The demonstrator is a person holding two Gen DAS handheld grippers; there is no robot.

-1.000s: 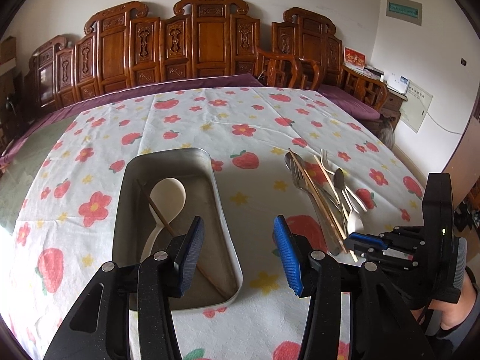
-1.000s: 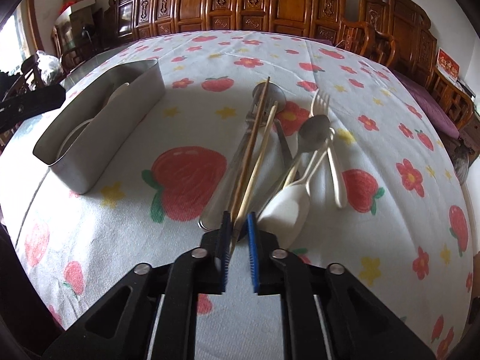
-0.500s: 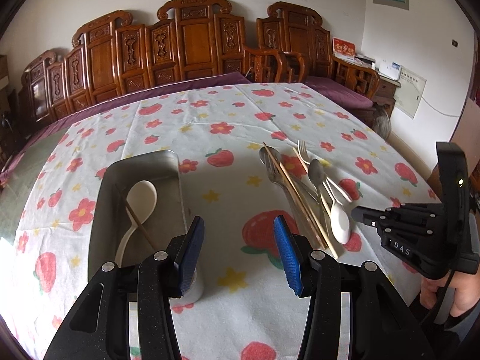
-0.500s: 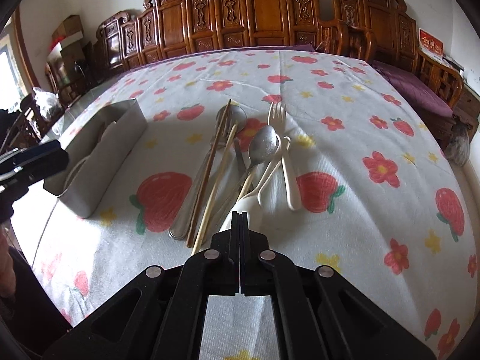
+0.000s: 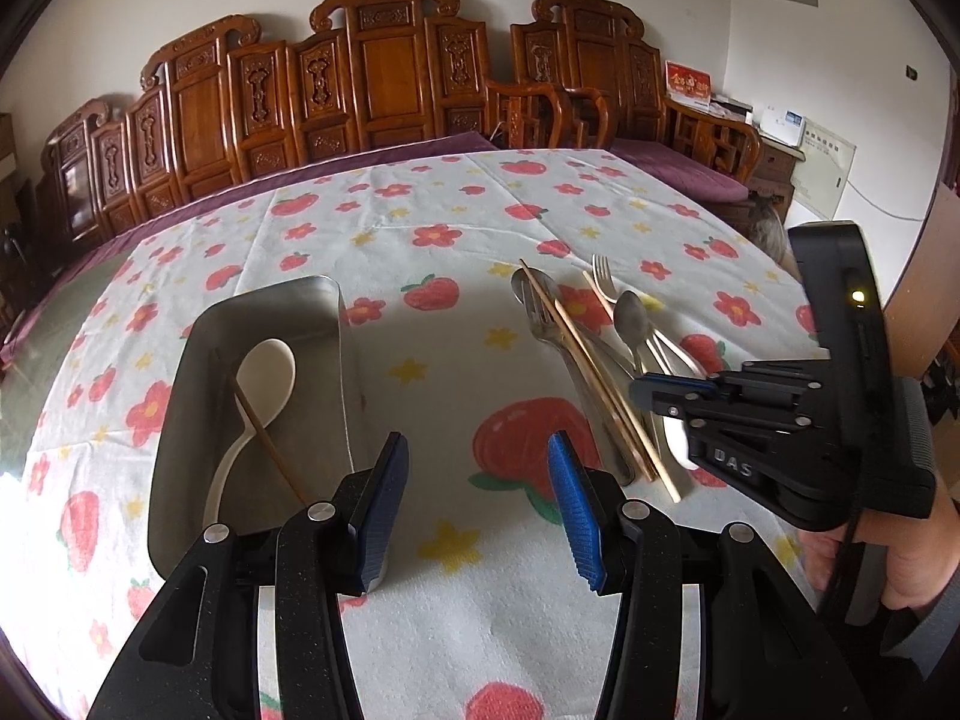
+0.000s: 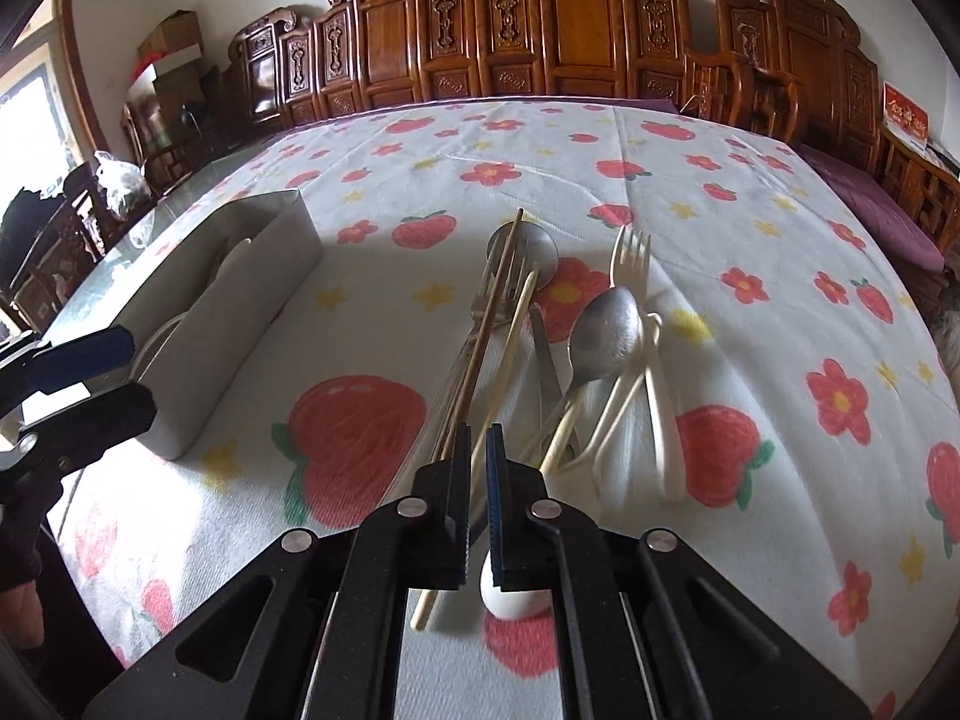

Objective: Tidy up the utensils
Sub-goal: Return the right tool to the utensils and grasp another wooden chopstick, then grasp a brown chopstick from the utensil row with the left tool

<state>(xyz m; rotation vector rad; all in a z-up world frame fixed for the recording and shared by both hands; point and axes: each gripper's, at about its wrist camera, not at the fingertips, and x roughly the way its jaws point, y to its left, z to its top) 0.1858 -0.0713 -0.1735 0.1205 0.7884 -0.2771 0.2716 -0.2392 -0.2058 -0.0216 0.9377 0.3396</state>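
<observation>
A metal tray [image 5: 180,420] on the left holds a white spoon [image 5: 267,366] and one thin chopstick [image 5: 258,426]. My left gripper [image 5: 477,480] hangs open just right of the tray's near corner, nothing between its fingers. On the right lies a pile of utensils: two chopsticks [image 6: 510,348], a metal spoon [image 6: 603,330], a pale fork [image 6: 630,252] and a white spoon [image 6: 510,600]. My right gripper [image 6: 478,438] hovers over the pile's near end. Its jaws are opening, a narrow slit apart. The pale chopstick shows through the slit; the pads do not press on it.
A strawberry-and-flower cloth [image 5: 456,210] covers the round table. Carved wooden chairs [image 5: 384,72] line the far side. A person's hand [image 5: 900,558] holds the right gripper [image 5: 642,393] at the table's right edge. My left gripper [image 6: 141,378] shows beside the tray [image 6: 240,300].
My right gripper shut fully, then opened a slit and moved forward over the chopstick ends. My left gripper drew back from above the tray and stayed open.
</observation>
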